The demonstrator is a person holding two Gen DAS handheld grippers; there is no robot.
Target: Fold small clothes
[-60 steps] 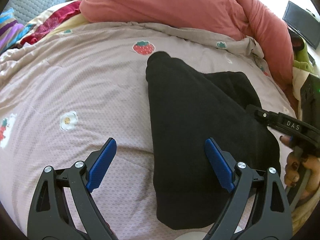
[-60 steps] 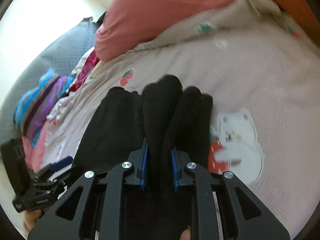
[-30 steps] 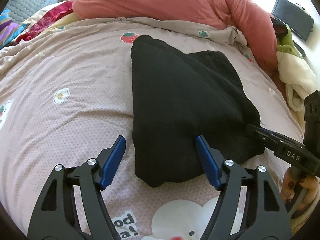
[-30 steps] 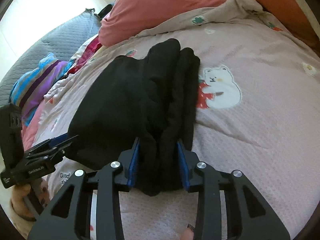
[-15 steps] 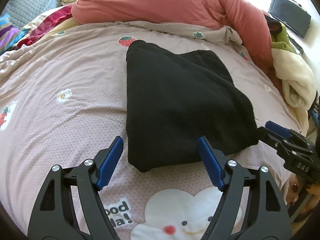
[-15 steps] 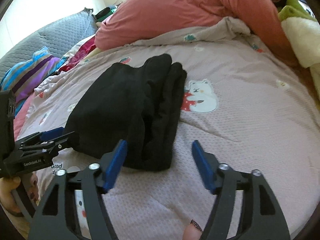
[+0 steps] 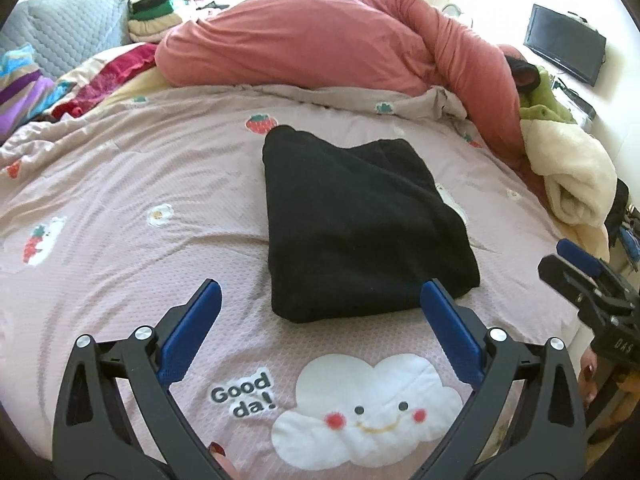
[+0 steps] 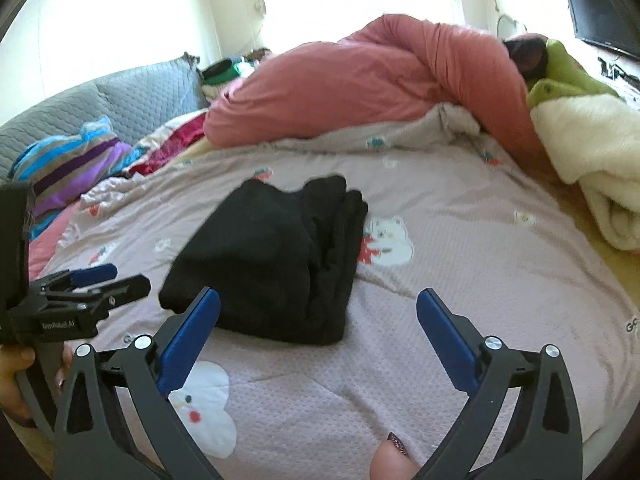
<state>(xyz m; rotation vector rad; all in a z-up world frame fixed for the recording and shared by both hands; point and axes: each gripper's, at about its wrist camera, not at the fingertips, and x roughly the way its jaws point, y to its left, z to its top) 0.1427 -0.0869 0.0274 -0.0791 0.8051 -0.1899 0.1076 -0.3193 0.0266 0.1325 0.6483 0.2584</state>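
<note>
One black garment [image 7: 360, 224] lies folded into a compact, roughly rectangular stack on the pink patterned quilt [image 7: 120, 200] of the bed, near the middle of the cleared area; the right wrist view shows several layers stacked along its right edge, so the fold on this piece reads as done. Both tools are clear of it: the left tool [image 7: 320, 320] has its jaws opening, wide apart, with nothing between the pads, the near edge of the garment lying just beyond the tips in the picture; the right tool [image 8: 318, 324] likewise has its jaws opening, wide apart and empty, the garment lying off toward its left finger without contact. Judgement: this item is finished and released; what remains depends on whether more small clothes wait to be folded. Candidates in view, none certain: a striped blue-and-purple cloth [image 8: 76, 164] and a red cloth [image 7: 108, 80] at the left edge of the bed, a small stack of green and pale items [image 7: 154, 16] at the back near the grey quilted cushion [image 7: 76, 28]. Counts: folded black garments, one; tools, two; pink duvets [image 7: 340, 52] bunched along the back, one; cream fleece blankets [image 7: 568, 168] at the right edge, one, with a green plush piece [image 7: 540, 108] above it; dark screens [image 7: 564, 48] on the right, one. A fingertip with a painted nail shows at the bottom of each view.
</note>
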